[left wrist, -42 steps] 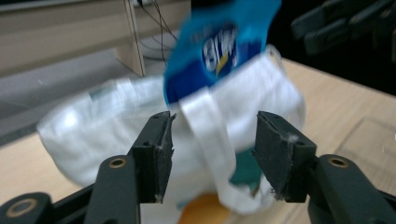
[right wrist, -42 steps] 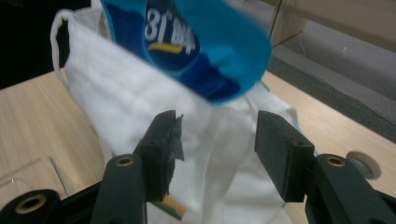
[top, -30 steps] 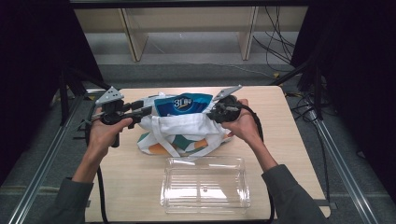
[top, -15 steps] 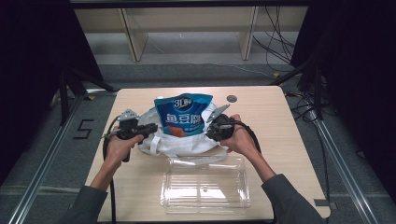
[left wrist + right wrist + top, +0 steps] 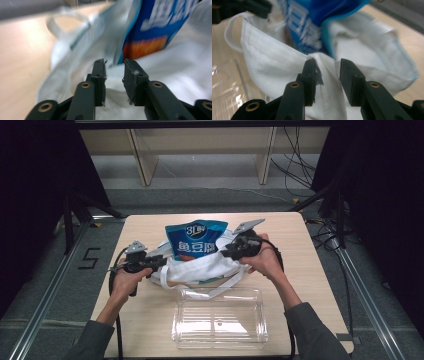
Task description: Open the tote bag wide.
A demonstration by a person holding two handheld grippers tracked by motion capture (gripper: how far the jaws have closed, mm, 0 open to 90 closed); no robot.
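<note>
Hand-held grippers (image 5: 159, 262) (image 5: 223, 253) flank white bag (image 5: 200, 268), jaws parted.

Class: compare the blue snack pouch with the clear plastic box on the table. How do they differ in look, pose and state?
The blue snack pouch is opaque and printed; the clear plastic box is see-through and plain. The pouch stands upright inside the white cloth bag; the box lies flat, open side up, nearer the person. The pouch is soft-sided, the box rigid. Both rest over the same wooden table.

High view even and sharp on the lit table (image 5: 310, 285), dark surround; glare on clear tray (image 5: 220, 320); both gripper views motion-blurred, backgrounds soft.
</note>
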